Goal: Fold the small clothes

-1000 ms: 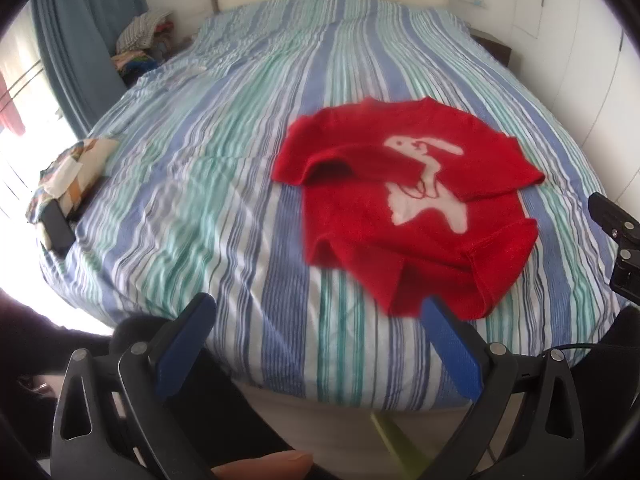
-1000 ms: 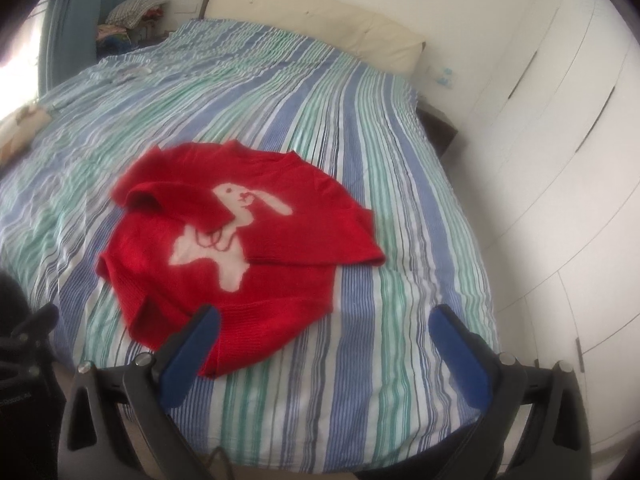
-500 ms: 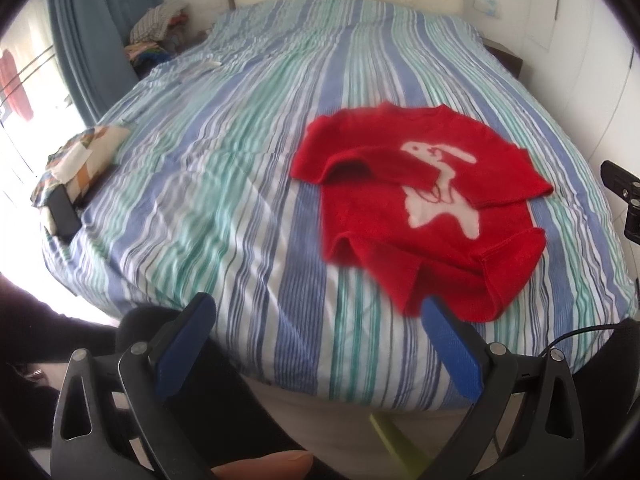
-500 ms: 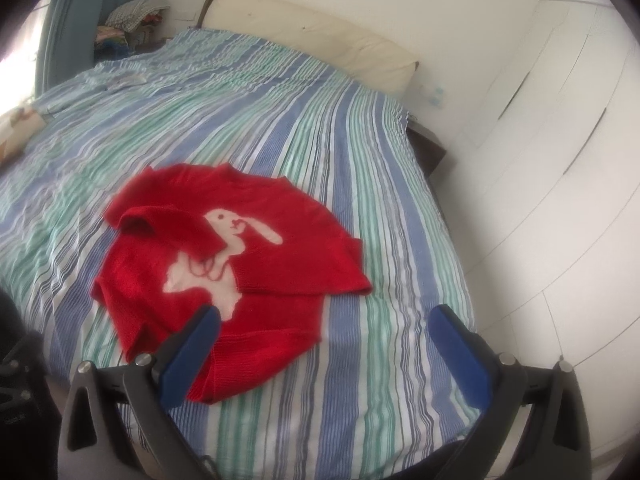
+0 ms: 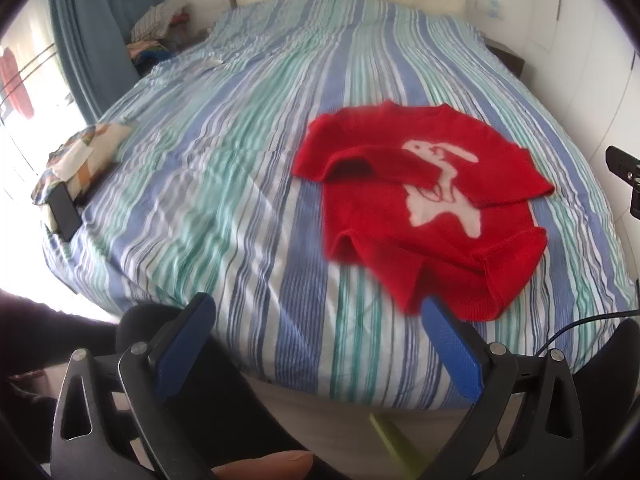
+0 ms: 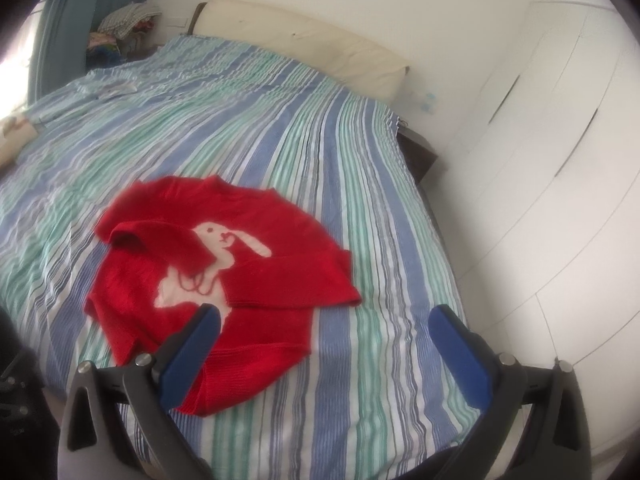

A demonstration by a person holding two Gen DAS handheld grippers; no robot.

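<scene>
A small red sweater (image 5: 420, 200) with a white rabbit on its front lies on the striped bed, both sleeves folded in across the chest. It also shows in the right wrist view (image 6: 224, 276). My left gripper (image 5: 316, 312) is open and empty, held off the bed's near edge, short of the sweater's hem. My right gripper (image 6: 324, 320) is open and empty above the near right part of the bed, its left finger over the sweater's hem.
The bed (image 5: 224, 168) has a blue, green and white striped cover. A folded patterned cloth and a dark phone (image 5: 66, 210) lie at its left edge. A cream headboard (image 6: 304, 44), a clothes pile (image 5: 160, 28) and white wardrobe doors (image 6: 560, 160) surround it.
Both grippers have drawn back and risen a little, so the sweater sits farther off in each view. The sweater itself has not moved. Both grippers stay open.
</scene>
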